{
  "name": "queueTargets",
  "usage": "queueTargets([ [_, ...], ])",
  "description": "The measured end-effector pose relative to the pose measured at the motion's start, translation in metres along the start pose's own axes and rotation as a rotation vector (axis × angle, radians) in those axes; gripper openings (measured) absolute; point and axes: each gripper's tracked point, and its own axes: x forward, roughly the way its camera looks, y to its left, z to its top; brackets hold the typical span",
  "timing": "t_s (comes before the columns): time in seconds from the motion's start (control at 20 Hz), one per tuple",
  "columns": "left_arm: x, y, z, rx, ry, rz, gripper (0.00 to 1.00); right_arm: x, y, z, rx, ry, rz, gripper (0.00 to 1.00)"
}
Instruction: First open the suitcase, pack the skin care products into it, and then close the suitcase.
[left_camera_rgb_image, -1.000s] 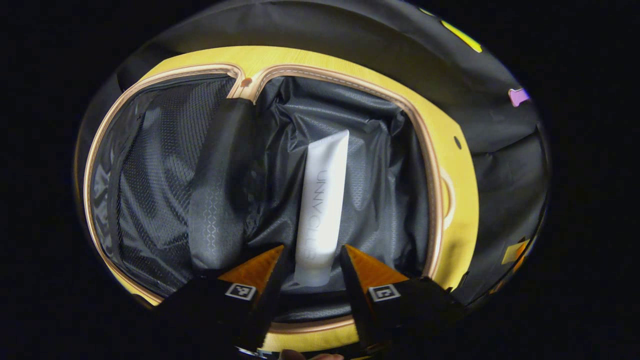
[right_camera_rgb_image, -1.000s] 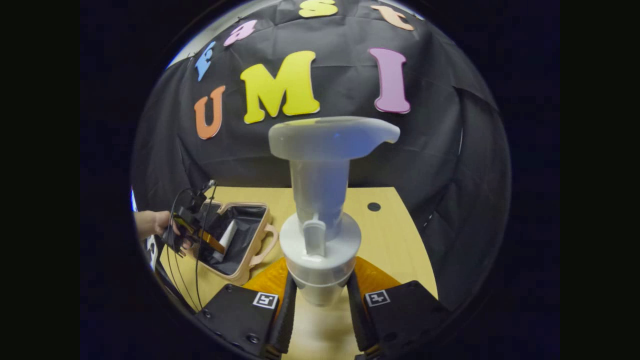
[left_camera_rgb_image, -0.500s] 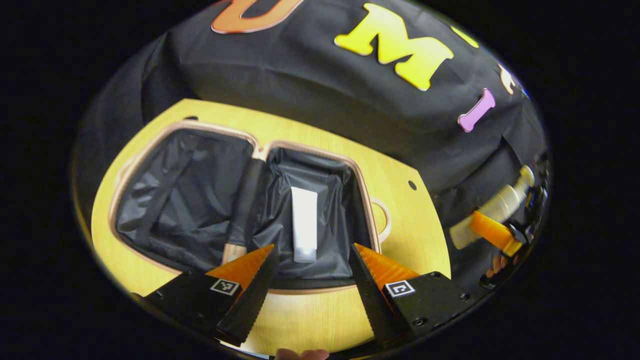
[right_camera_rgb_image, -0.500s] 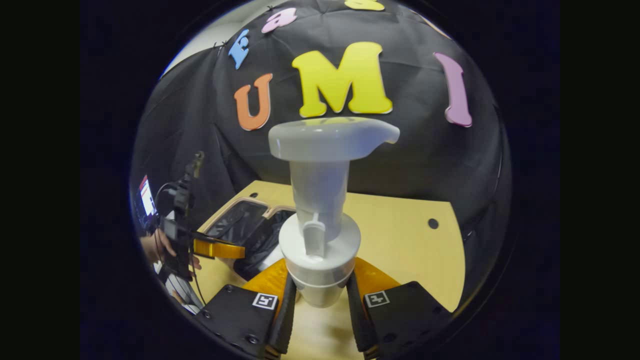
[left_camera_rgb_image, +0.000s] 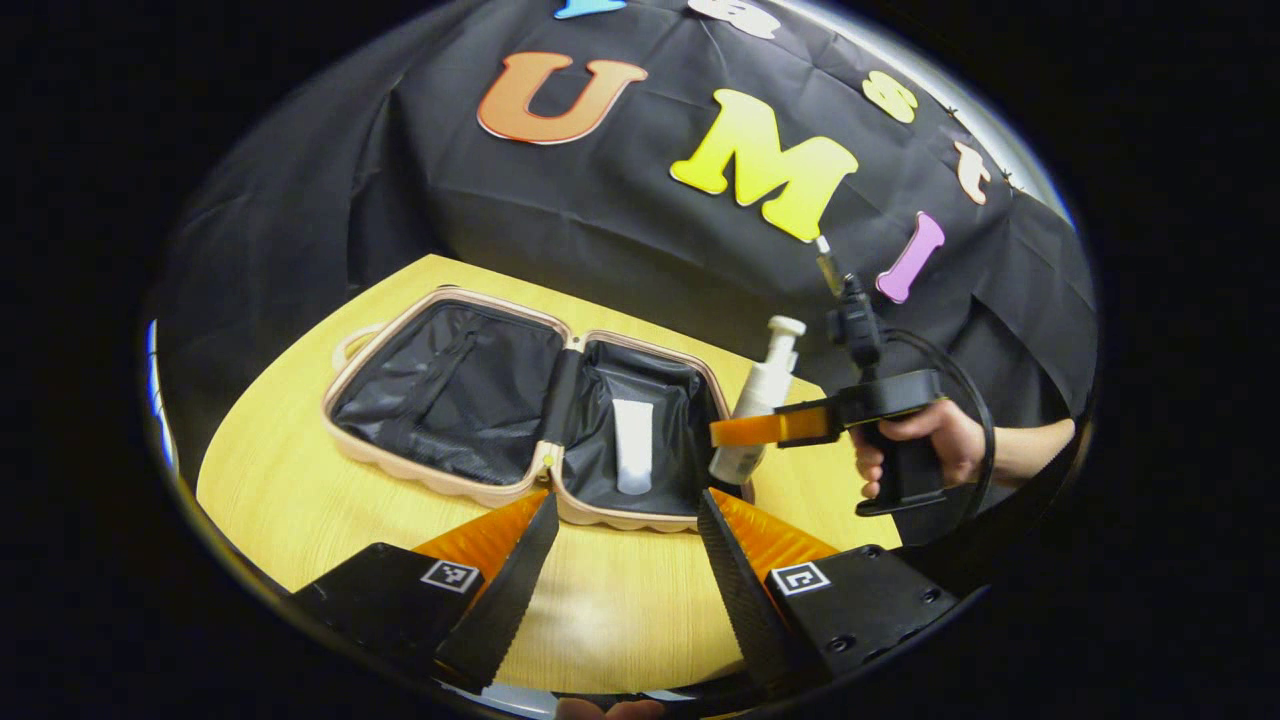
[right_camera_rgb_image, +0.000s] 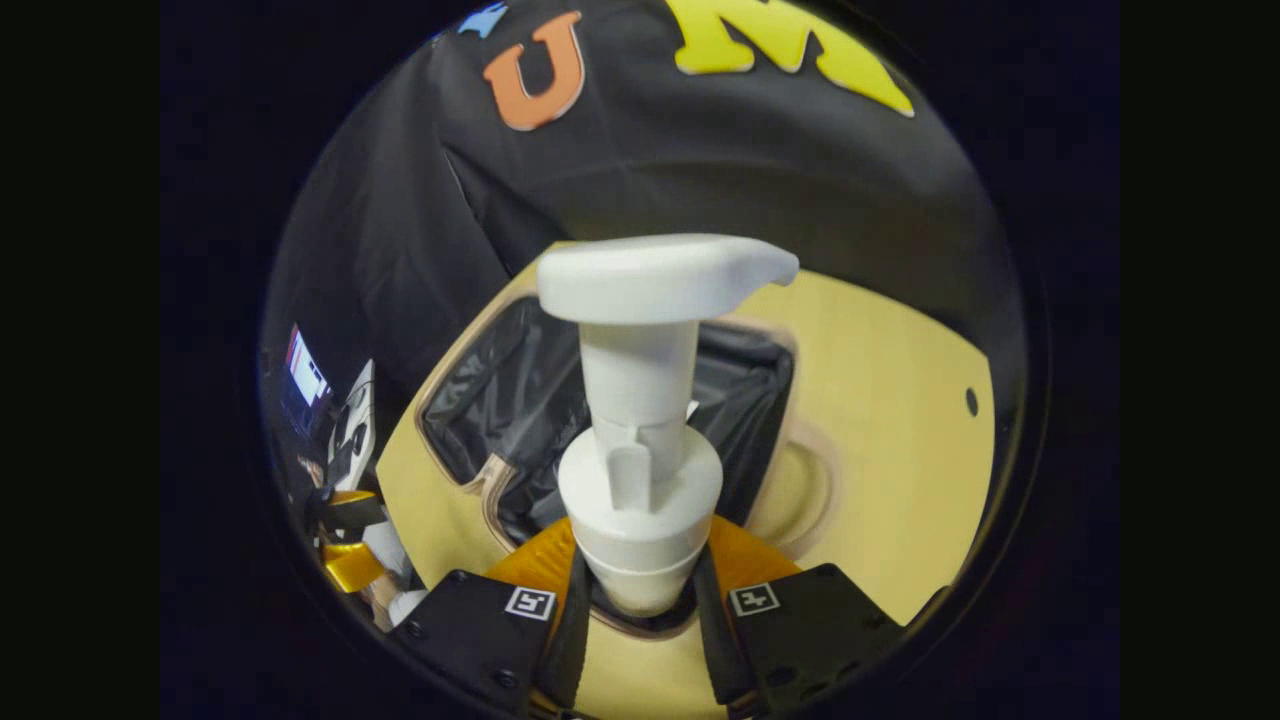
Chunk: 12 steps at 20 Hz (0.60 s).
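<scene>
A: Where is the suitcase (left_camera_rgb_image: 520, 420)?

B: It lies open and flat on the wooden bench (left_camera_rgb_image: 330, 500), both dark-lined halves facing up. A white tube (left_camera_rgb_image: 632, 444) lies in the right-hand half in the left gripper view, its long axis running from the near edge toward the far edge.

A: And the pump bottle (right_camera_rgb_image: 640, 420)?

B: The right hand-held gripper (right_camera_rgb_image: 640, 600) is clamped on it, a finger pressing each side of the body below the collar. In the right gripper view the bottle's long axis runs straight away from the camera, the nozzle pointing right, with the open case beyond it. In the left gripper view it stands nearly upright, pump head up, at the case's right edge, a hand (left_camera_rgb_image: 925, 440) holding that gripper.

A: The left hand-held gripper (left_camera_rgb_image: 625, 520)?

B: Its fingers stand apart with nothing between them, above the bench near the case's near edge.
</scene>
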Motion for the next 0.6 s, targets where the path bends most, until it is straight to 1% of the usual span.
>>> queueTargets([
  [0.15, -0.014, 0.02, -0.014, -0.081, 0.01, 0.024, 0.9, 0.034, -0.006, -0.012, 0.151, 0.115, -0.056, 0.46],
  [0.25, -0.025, 0.035, -0.015, -0.104, 0.003, 0.047, 0.9, 0.049, -0.014, -0.013, 0.238, 0.157, -0.088, 0.46],
  [0.3, -0.029, 0.042, -0.016, -0.113, 0.001, 0.056, 0.9, 0.055, -0.018, -0.013, 0.281, 0.181, -0.104, 0.44],
  [0.4, -0.035, 0.054, -0.02, -0.134, 0.017, 0.072, 0.9, 0.069, -0.029, -0.01, 0.362, 0.209, -0.147, 0.46],
  [0.5, -0.041, 0.059, -0.017, -0.136, 0.005, 0.077, 0.9, 0.074, -0.043, -0.01, 0.396, 0.232, -0.215, 0.46],
  [0.55, -0.042, 0.062, -0.015, -0.132, -0.003, 0.081, 0.9, 0.073, -0.047, -0.011, 0.404, 0.239, -0.233, 0.43],
  [0.6, -0.045, 0.064, -0.014, -0.127, -0.01, 0.084, 0.9, 0.076, -0.046, -0.012, 0.399, 0.239, -0.239, 0.46],
])
